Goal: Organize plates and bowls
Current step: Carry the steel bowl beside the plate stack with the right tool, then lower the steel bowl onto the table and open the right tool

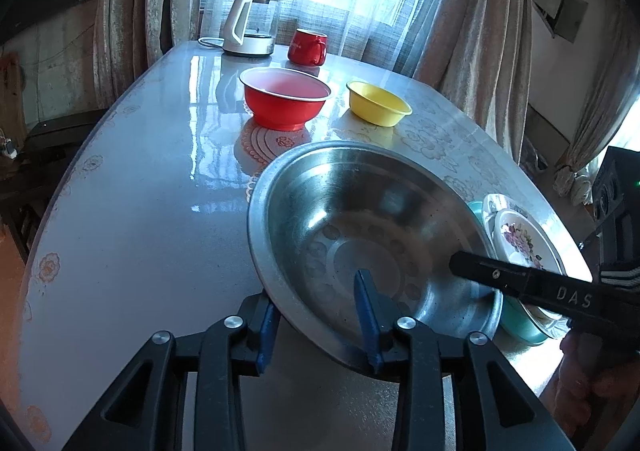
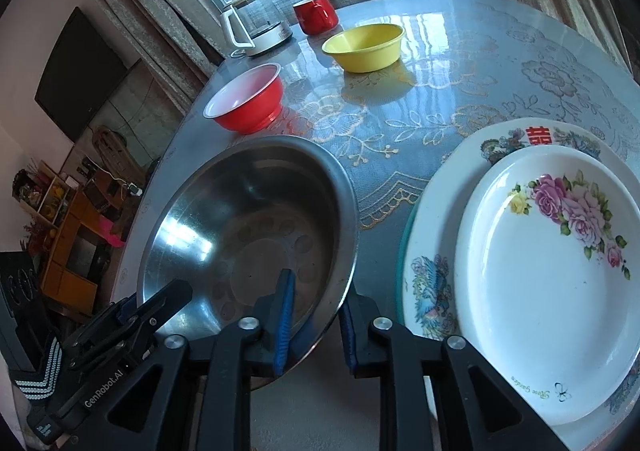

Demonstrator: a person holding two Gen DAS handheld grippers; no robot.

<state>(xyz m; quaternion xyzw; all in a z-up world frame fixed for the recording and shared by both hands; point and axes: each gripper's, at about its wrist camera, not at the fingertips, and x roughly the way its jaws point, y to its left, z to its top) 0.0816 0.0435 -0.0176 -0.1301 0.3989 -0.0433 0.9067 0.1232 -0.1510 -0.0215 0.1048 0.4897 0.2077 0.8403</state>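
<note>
A steel bowl [image 1: 360, 227] sits tilted near the table's front edge; it also shows in the right wrist view [image 2: 240, 227]. My left gripper [image 1: 316, 327] straddles its near rim, one blue pad inside and one outside, with a gap. My right gripper [image 2: 316, 327] straddles the rim on the opposite side, likewise with a gap. A red bowl [image 1: 286, 101] and a yellow bowl [image 1: 378, 103] stand farther back. A stack of flowered plates [image 2: 552, 275] on a teal dish lies right of the steel bowl.
A glass kettle [image 1: 250, 25] and a red mug [image 1: 308, 47] stand at the table's far edge by the curtains. The round table [image 1: 140, 211] has a glossy lace-patterned cover. A TV and shelves lie off the left side.
</note>
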